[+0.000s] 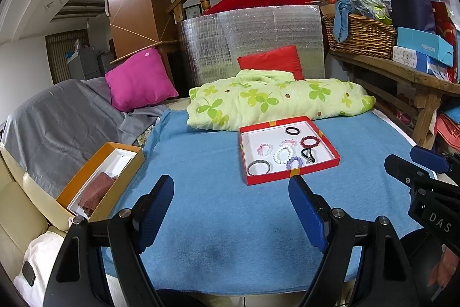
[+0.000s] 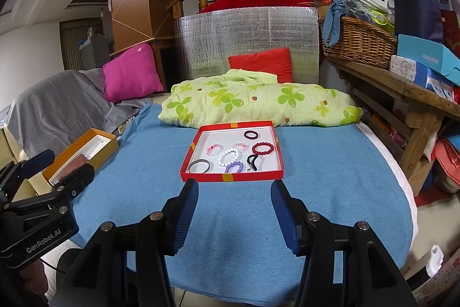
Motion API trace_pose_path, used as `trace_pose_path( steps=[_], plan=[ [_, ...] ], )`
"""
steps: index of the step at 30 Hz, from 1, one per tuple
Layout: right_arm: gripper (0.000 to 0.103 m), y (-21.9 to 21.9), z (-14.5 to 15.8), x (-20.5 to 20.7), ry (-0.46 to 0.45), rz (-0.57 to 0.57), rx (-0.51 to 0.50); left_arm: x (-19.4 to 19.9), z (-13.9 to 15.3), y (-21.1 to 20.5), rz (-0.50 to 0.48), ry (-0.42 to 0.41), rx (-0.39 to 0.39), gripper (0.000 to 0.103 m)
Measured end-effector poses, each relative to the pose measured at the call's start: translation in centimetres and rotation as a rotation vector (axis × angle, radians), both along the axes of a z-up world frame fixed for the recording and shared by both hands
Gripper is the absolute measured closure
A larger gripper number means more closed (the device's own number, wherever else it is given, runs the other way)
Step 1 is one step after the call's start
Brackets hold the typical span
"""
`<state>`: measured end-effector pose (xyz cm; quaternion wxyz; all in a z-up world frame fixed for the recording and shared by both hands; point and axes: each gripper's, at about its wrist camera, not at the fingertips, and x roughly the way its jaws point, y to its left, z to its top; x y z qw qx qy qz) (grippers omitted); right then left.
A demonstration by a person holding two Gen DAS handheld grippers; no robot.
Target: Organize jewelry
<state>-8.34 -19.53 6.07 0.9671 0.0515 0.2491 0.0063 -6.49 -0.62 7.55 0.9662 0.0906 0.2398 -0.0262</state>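
Both tools are hovering empty with jaws apart over the blue blanket (image 2: pixel 330 192). The red tray (image 2: pixel 201 173) with the bracelets is lying at 12 o'clock just ahead of the right tool (image 2: pixel 234 187), but at 1 o'clock from the left tool (image 1: pixel 231 183), so the right hand seems nearer.

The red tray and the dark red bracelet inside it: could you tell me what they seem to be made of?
Red tray: likely cardboard, matte, with thin folded walls, a white lining and yellow tape patches on the rim. Dark red bracelet: round glossy beads, possibly glass, stone or plastic; the look leaves that open.
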Motion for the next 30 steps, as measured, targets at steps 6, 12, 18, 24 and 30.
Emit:
trace_pose_path(
  steps=[6, 12, 18, 24, 30],
  plan=[
    [0.046, 0.1, 0.0, 0.0, 0.001, -0.001, -0.001, 0.2, -0.1, 0.1, 0.001, 0.005, -0.003, 0.02],
    [0.046, 0.3, -0.2, 0.5, 0.007, -0.004, -0.01, 0.7, -0.4, 0.4, 0.003, 0.015, -0.008, 0.02],
    [0.046, 0.4, -0.3, 1.4, 0.018, -0.013, -0.018, 1.6, -0.8, 0.7, 0.004, 0.022, -0.016, 0.02],
    [0.046, 0.5, -0.5, 2.5, 0.029, -0.024, -0.03, 2.9, -1.3, 0.9, 0.002, 0.032, -0.027, 0.02],
    [0.046, 0.3, -0.8, 4.0, 0.041, -0.043, -0.045, 4.9, -1.9, 1.1, -0.003, 0.041, -0.041, 0.02]
  ],
)
